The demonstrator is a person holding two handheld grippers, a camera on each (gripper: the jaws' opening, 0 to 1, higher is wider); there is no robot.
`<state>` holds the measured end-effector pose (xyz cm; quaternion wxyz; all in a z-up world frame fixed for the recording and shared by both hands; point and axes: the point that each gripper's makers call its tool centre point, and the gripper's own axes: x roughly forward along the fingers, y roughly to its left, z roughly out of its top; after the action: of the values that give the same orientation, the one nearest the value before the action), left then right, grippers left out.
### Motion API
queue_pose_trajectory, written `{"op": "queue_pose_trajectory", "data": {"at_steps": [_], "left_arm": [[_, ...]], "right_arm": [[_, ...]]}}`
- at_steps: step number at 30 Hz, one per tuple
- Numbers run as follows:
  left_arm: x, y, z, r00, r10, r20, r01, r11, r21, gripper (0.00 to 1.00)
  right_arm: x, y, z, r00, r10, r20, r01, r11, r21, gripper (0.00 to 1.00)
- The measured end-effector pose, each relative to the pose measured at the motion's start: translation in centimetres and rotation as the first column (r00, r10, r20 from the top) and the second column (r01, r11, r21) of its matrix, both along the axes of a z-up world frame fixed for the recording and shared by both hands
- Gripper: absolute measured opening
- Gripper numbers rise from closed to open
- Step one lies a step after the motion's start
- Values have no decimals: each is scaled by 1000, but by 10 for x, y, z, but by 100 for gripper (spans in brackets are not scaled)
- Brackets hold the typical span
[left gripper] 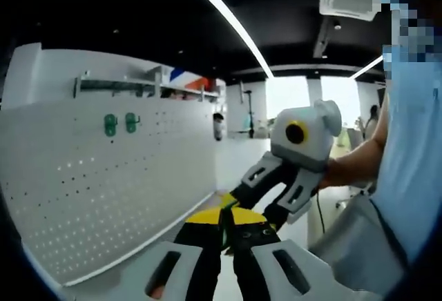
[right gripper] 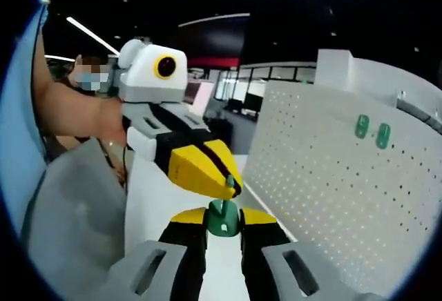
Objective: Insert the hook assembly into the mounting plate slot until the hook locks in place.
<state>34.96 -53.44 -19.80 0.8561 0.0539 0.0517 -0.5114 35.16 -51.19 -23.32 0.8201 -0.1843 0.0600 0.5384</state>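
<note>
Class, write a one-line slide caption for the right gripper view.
Both grippers, right gripper and left gripper, pinch a green hook beside a white pegboard already holding two green hooks.

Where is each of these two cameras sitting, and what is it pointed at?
Left gripper view: rides on the left gripper, facing the pegboard; the right gripper and the person's forearm show.
Right gripper view: rides on the right gripper, which holds a green hook piece; the left gripper reaches in.
Shared: both grippers meeting, the pegboard, two green hooks mounted on it.
</note>
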Motion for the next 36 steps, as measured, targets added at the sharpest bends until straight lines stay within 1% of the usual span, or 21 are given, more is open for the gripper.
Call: {"op": "queue_pose_trajectory", "data": {"at_steps": [5,7,10,13,14,16,19,20,21,22,23,24,26,28,29,31,33,35,36], "left_arm": [[-4,-1,-7,999,-34,17,33,997,75,4],[-6,-1,-11,998,-53,25,50,992,114,4],[-9,-1,-14,997,-75,28,70,986,151,4],[-12,-1,-18,994,-104,32,96,976,196,5],[-14,-1,-20,992,-119,37,108,970,220,5],[-16,-1,-23,991,-133,35,120,962,246,5],[-21,-2,-29,985,-170,31,153,943,294,5],[-23,-2,-32,982,-186,27,168,934,314,5],[-23,-2,-33,982,-189,25,172,932,320,5],[-27,-2,-38,977,-214,12,197,917,346,5],[-28,-2,-40,974,-227,5,210,910,357,5],[-31,-3,-44,970,-244,-9,230,900,370,5],[-35,-3,-49,963,-266,-33,258,887,382,5],[-40,-4,-57,954,-293,-64,294,867,403,6],[-46,-5,-62,944,-316,-88,324,851,414,5],[-48,-6,-68,940,-328,-100,338,837,430,5],[-52,-6,-76,931,-345,-118,359,809,466,5],[-57,-7,-81,924,-358,-134,377,795,476,5],[-59,-8,-85,919,-367,-143,388,782,488,5]], "right_arm": [[-4,1,-7,1000,18,-1,-18,999,-35,16],[-6,1,-10,1000,29,-5,-29,998,-52,16],[-8,1,-14,999,43,-11,-44,997,-68,16],[-13,2,-19,998,67,-19,-68,993,-96,16],[-14,2,-20,997,73,-20,-74,992,-102,16],[-17,2,-25,996,89,-32,-92,989,-120,16],[-22,2,-34,992,119,-50,-126,980,-155,16],[-24,2,-36,990,127,-55,-134,977,-163,16],[-24,2,-37,990,130,-58,-138,976,-166,16],[-28,2,-41,986,149,-73,-160,970,-181,16],[-30,2,-44,984,158,-82,-171,967,-188,16],[-34,2,-48,979,177,-102,-194,960,-202,16],[-40,1,-55,971,203,-124,-227,947,-228,16],[-46,0,-61,962,226,-150,-258,933,-252,16],[-48,-1,-65,958,237,-162,-273,925,-264,16],[-53,-2,-71,950,252,-185,-297,911,-286,16],[-56,-2,-76,945,260,-197,-311,902,-301,16],[-61,-3,-81,938,275,-210,-331,889,-317,16],[-63,-3,-83,936,278,-215,-337,884,-325,16]]}}
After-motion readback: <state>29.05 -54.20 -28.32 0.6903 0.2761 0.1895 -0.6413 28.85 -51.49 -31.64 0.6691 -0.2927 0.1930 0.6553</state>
